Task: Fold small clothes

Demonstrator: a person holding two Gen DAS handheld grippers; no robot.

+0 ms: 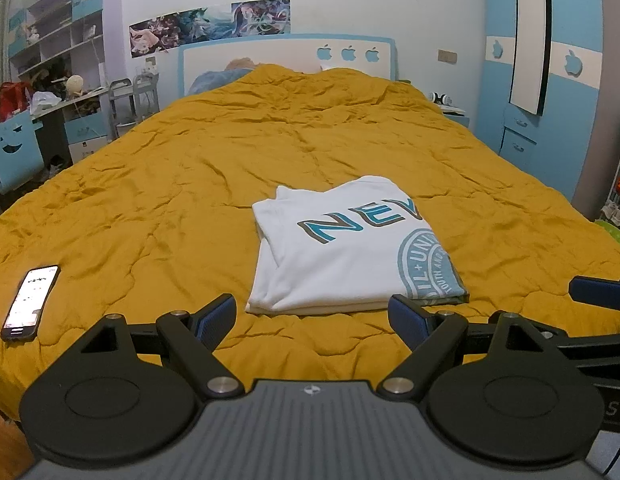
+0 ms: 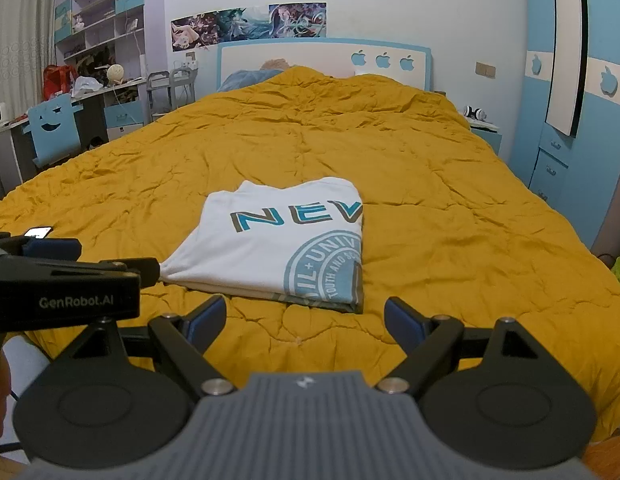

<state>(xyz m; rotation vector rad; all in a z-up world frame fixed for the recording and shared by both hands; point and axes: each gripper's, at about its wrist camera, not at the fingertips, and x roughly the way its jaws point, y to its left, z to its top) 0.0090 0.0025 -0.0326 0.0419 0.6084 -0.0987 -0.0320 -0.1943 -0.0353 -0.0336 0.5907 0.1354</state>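
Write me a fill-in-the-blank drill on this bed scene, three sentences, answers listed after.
1. The folded white T-shirt lies on a quilt coloured ____.
2. Both the left hand-held gripper and the right hand-held gripper have their jaws ____.
3. The phone lies with its lit screen facing ____.

Missing words: mustard yellow; open; up

a rumpled mustard quilt (image 1: 310, 152) covers the bed. a phone (image 1: 29, 302) lies on it near the left edge, screen lit. behind stands a white headboard (image 1: 285, 56) with blue apple shapes, posters (image 1: 209, 26) above it, shelves (image 1: 49, 32) to the left, a blue wardrobe (image 1: 550, 92) to the right.
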